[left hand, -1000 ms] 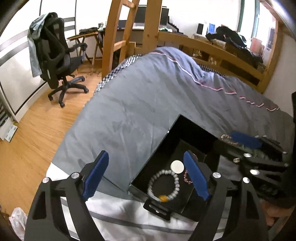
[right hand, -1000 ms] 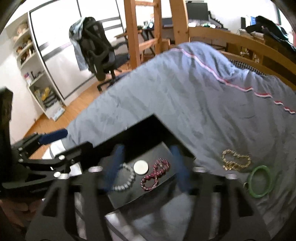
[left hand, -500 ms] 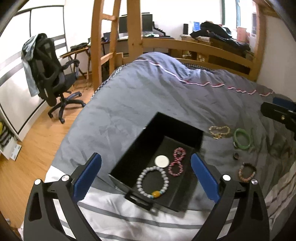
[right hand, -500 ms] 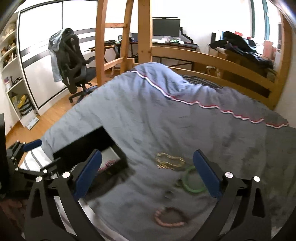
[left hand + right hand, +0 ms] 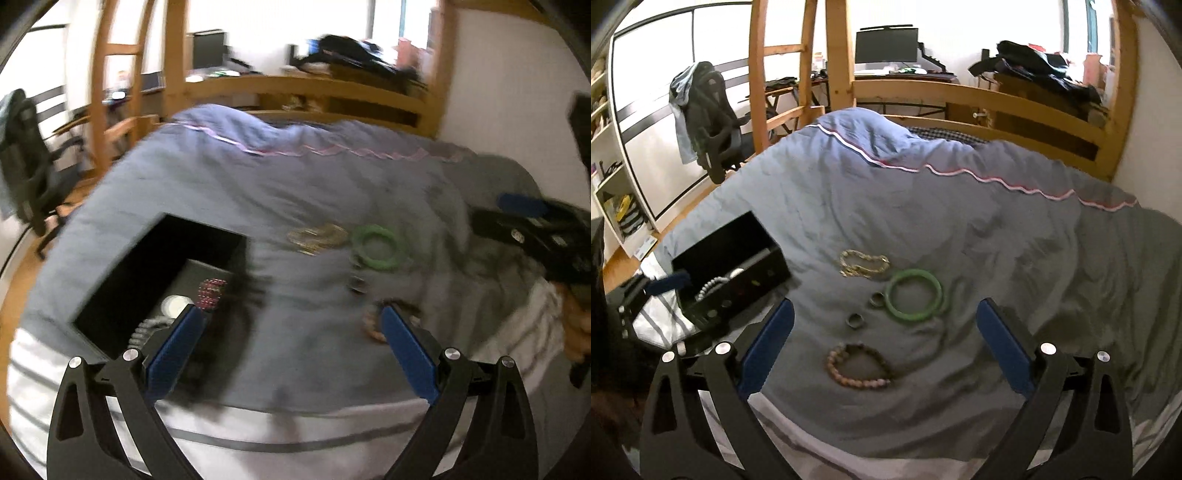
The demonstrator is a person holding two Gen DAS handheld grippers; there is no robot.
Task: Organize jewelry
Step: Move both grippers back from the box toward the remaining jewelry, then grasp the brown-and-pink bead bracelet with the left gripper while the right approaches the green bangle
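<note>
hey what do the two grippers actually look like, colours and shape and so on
Both match. The left gripper and right gripper each have two black arms with cut-out slots and silver screws, ending in flat blue fingers. A bare hand holds the right one; no sleeve or cables show.

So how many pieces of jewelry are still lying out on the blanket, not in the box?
5: gold chain, green bangle right of it, two small rings, and a beaded bracelet nearest. Folds of the blanket may hide more.

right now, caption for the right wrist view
Open right gripper over bead bracelet, rings, green bangle and gold chain on duvet.
</note>
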